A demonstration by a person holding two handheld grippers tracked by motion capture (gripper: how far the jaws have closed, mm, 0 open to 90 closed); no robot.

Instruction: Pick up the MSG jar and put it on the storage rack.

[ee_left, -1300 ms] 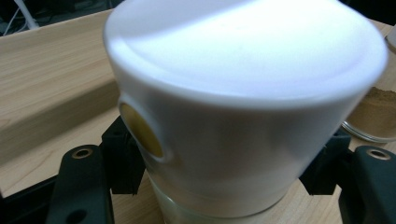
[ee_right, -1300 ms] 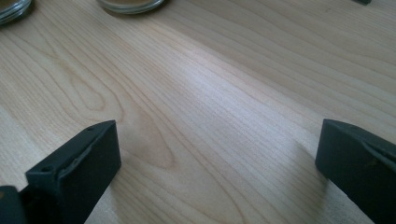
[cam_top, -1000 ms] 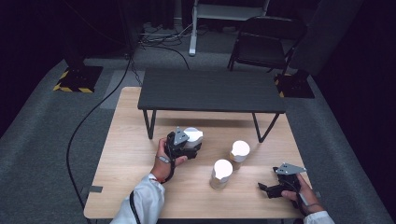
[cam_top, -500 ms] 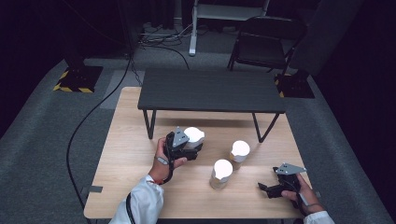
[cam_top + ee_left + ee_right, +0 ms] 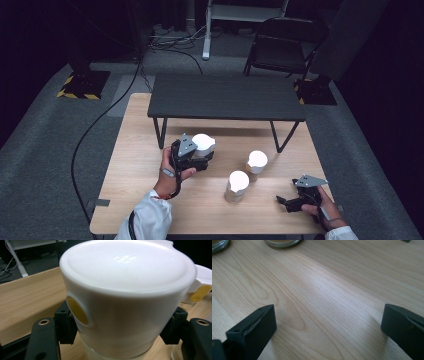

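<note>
From above I see the wooden table (image 5: 130,150) with a low black bench (image 5: 225,96) standing on its far half, and my left gripper (image 5: 192,155) sits at about 10 o'clock from the table's centre, just in front of that bench. Its jaws are clamped on the white-lidded jar (image 5: 127,297), one on each flank, with the jar upright and its axis vertical between them. Two more white-lidded jars (image 5: 256,162) (image 5: 237,184) stand to the right at roughly 3 and 5 o'clock from the held one, well apart from it. My right gripper (image 5: 292,202) rests near the front edge at 5 o'clock, jaws wide apart over bare wood, so the left hand is the nearer. I judge the jar is being carried. Its base is cut off, so I cannot tell whether it is off the table.
</note>
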